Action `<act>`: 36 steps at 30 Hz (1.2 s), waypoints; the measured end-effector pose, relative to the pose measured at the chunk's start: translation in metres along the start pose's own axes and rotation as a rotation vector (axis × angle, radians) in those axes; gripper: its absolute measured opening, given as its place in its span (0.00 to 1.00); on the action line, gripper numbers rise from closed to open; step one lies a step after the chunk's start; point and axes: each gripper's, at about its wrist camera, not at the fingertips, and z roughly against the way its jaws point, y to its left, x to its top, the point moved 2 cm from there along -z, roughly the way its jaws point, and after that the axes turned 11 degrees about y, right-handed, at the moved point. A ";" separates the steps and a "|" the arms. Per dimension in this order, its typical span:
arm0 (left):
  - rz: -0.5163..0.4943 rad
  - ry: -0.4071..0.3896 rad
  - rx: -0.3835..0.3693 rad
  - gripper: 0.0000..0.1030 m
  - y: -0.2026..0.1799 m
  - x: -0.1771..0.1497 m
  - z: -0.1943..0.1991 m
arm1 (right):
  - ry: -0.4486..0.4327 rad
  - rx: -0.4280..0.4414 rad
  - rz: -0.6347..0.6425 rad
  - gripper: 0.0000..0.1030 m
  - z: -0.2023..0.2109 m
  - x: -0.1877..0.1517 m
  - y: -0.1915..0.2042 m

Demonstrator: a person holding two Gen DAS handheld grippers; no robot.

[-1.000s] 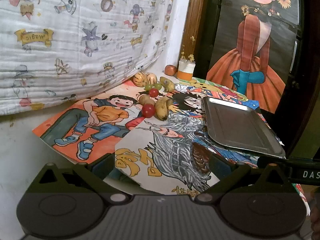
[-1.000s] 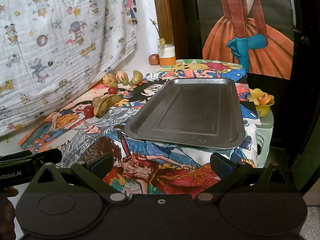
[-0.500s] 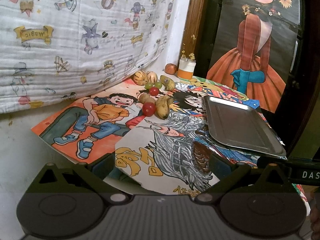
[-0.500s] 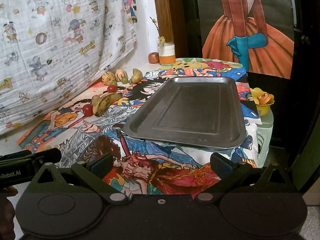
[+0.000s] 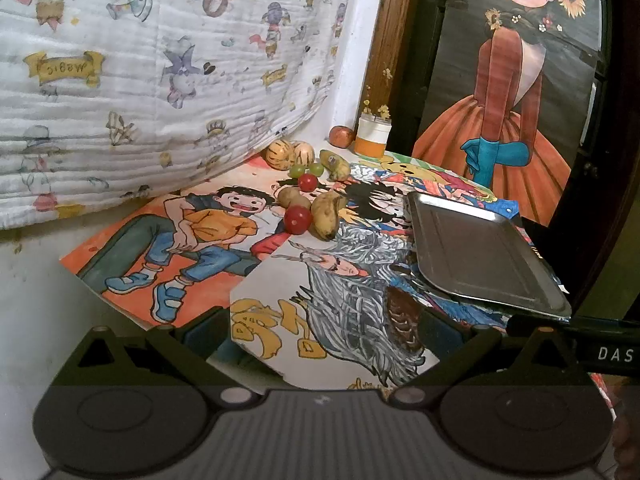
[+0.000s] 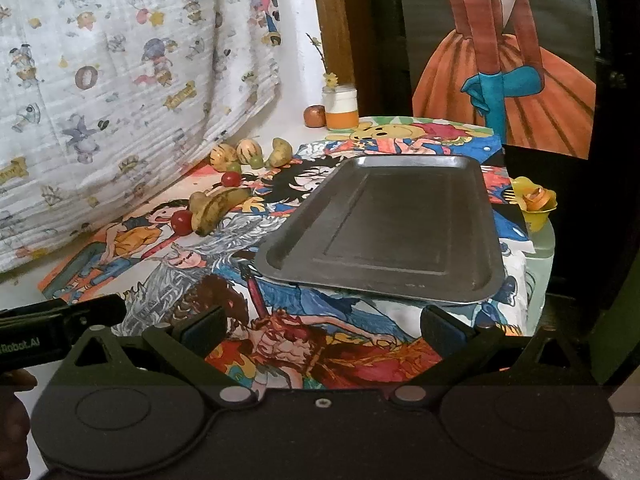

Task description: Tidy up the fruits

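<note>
A heap of fruit lies at the table's far left: a spotted banana, a red tomato, a second red one, green grapes, two striped melons and another banana. An empty metal tray sits to the right of them. My left gripper is open near the table's front edge, far from the fruit. My right gripper is open too, just in front of the tray.
Colourful cartoon drawings cover the table. A white-and-orange jar and an apple stand at the back by the wall. A patterned quilt hangs on the left. A yellow bowl sits beyond the right edge.
Both views have shifted very slightly; the left camera has tilted so the fruit sits a bit lower. Nothing on the table has moved and both grippers stay open.
</note>
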 end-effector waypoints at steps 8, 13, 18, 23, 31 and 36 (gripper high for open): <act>0.009 0.017 0.015 1.00 0.002 0.013 -0.001 | -0.004 0.017 0.003 1.00 -0.004 0.010 -0.002; 0.017 0.037 0.026 1.00 0.005 0.021 -0.005 | -0.010 0.029 0.018 1.00 -0.009 0.018 -0.006; 0.067 0.025 0.072 1.00 0.017 0.032 -0.009 | -0.023 0.038 0.096 1.00 -0.011 0.031 -0.006; 0.070 0.022 0.114 1.00 0.028 0.048 -0.015 | -0.018 0.078 0.152 1.00 -0.017 0.055 -0.010; -0.047 0.062 0.129 1.00 0.032 0.070 -0.037 | 0.063 0.185 0.160 1.00 -0.041 0.112 -0.021; -0.120 0.076 0.133 1.00 0.033 0.083 -0.053 | 0.142 0.265 0.170 1.00 -0.071 0.156 -0.012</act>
